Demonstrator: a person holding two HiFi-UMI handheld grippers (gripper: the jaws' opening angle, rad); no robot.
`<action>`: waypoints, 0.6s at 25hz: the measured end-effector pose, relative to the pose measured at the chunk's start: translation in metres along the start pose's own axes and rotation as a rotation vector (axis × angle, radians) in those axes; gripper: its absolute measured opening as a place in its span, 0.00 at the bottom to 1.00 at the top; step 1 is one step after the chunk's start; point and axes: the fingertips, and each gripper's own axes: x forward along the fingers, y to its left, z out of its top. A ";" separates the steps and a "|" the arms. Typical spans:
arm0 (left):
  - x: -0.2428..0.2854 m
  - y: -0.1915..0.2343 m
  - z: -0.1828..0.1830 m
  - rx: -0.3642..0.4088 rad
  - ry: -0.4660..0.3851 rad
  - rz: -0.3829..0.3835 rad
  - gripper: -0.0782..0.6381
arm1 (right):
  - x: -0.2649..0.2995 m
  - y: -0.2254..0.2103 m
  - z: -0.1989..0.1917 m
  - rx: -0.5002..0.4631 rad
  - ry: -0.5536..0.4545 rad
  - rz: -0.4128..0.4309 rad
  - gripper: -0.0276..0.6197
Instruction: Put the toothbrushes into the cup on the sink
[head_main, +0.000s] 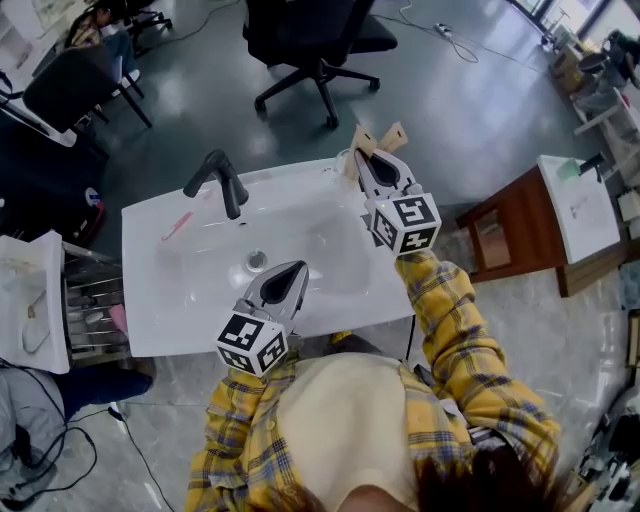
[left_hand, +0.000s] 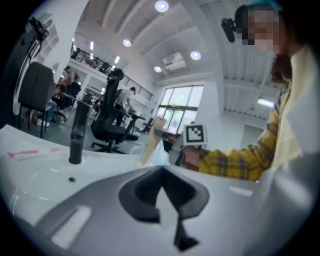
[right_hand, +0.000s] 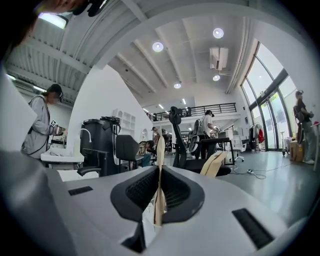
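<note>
My right gripper (head_main: 364, 160) is at the sink's back right corner, shut on a toothbrush in a tan paper wrapper (right_hand: 159, 190) that stands upright between the jaws. A second tan-wrapped toothbrush (head_main: 394, 135) leans just to its right (right_hand: 213, 164). The clear cup (head_main: 343, 166) sits under the gripper's tip, mostly hidden; in the left gripper view it shows as the cup (left_hand: 156, 154) with a tan wrapper in it. A pink toothbrush (head_main: 177, 225) lies on the sink's left rim (left_hand: 22, 153). My left gripper (head_main: 287, 284) hovers over the basin's front, shut and empty.
The white sink (head_main: 150, 300) has a black faucet (head_main: 222, 182) at the back and a drain (head_main: 257, 260) in the middle. A wire rack (head_main: 92, 305) stands to its left and a wooden stand (head_main: 510, 235) to its right. An office chair (head_main: 310, 45) is behind.
</note>
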 end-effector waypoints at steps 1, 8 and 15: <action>0.000 0.000 0.000 -0.001 0.000 -0.001 0.12 | 0.000 0.001 -0.003 0.000 0.010 0.003 0.08; 0.001 0.000 0.000 -0.009 -0.001 -0.009 0.12 | 0.000 0.007 -0.013 -0.025 0.077 0.026 0.08; 0.000 0.000 0.000 -0.009 -0.002 -0.018 0.12 | -0.005 0.006 -0.024 -0.016 0.124 0.005 0.08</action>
